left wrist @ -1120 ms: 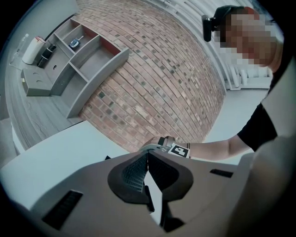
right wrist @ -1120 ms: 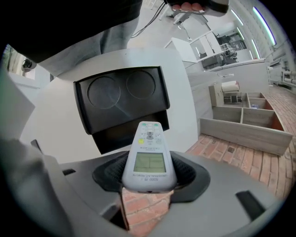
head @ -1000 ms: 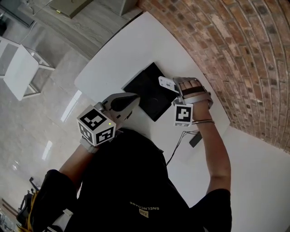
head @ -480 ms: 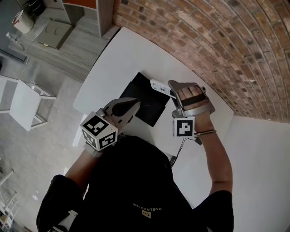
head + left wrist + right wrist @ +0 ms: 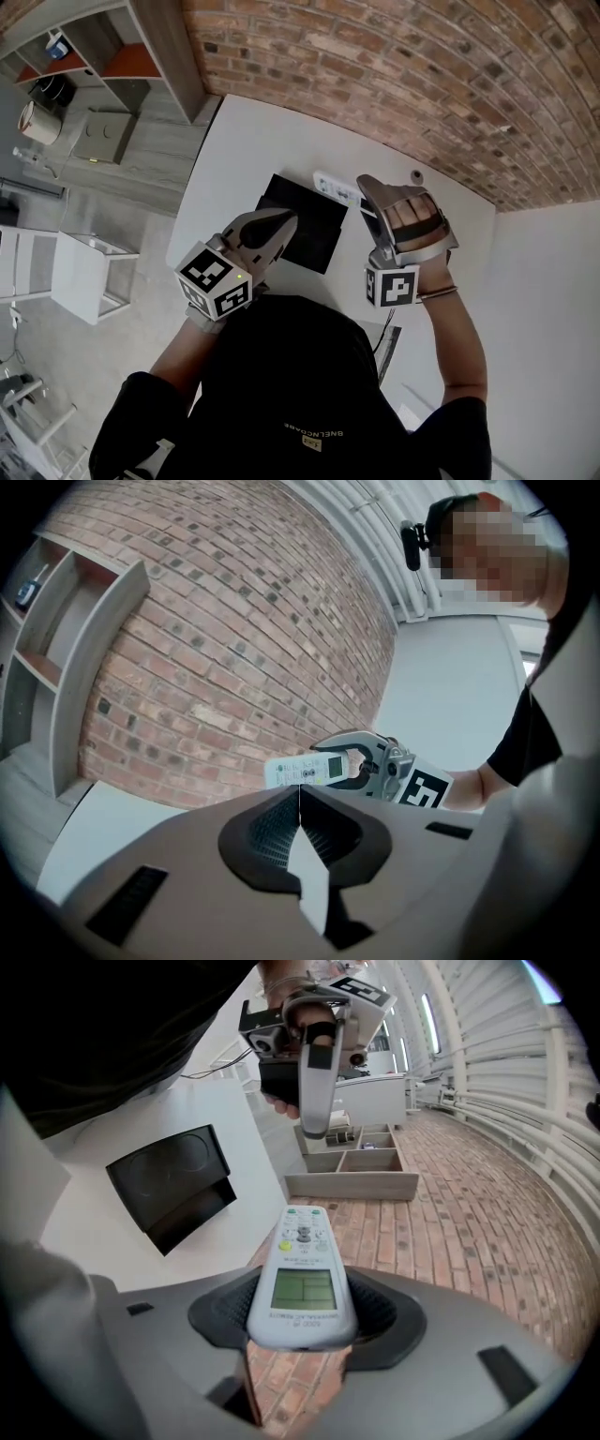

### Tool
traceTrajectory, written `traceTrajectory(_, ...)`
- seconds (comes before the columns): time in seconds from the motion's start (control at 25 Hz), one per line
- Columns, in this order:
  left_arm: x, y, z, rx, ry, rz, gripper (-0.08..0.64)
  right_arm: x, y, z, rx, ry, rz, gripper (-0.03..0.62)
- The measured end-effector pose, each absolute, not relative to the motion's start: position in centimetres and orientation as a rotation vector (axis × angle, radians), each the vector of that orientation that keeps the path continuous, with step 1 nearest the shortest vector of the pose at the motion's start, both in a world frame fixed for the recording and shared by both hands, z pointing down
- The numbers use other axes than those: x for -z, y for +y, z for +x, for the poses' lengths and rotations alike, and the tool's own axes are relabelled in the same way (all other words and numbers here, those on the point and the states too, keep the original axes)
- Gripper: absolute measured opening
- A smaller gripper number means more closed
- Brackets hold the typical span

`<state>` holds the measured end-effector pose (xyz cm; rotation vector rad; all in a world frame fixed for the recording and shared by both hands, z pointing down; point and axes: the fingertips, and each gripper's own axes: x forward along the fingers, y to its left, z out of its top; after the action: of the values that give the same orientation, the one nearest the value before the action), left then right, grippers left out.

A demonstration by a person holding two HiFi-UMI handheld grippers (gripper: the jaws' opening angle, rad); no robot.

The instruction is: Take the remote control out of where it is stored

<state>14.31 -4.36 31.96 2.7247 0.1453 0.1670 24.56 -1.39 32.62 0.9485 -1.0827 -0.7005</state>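
Note:
My right gripper [image 5: 367, 190] is shut on the lower end of a white remote control [image 5: 336, 187] with a small screen and buttons. The remote [image 5: 302, 1279] sits between the jaws, its button end pointing away, and hangs in the air above the far edge of a black holder [image 5: 302, 231]. That holder [image 5: 169, 1185] rests on the white table [image 5: 234, 141]. My left gripper [image 5: 284, 223] hovers shut and empty over the holder's near edge. From the left gripper [image 5: 300, 808] I see the remote [image 5: 305, 771] in front of the brick wall.
A brick wall [image 5: 422, 84] runs along the table's far side. A grey shelf unit [image 5: 141, 56] stands at the far left and a white chair [image 5: 80, 277] on the floor to the left. A cable and a small dark object [image 5: 388, 337] lie on the table near my right arm.
The right gripper has carried the remote from above the holder's right corner to its far edge. My head view has swung, bringing the shelf unit into sight. The left gripper stays by the holder.

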Motion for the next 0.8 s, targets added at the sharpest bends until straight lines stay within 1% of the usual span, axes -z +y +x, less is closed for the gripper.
traceTrajectory(0.8,-26.7,-1.1,19.5,-0.198,0.431,2.855,0.008,-24.1,4.4,26.9,0.748,-0.951,1.537,0.244)
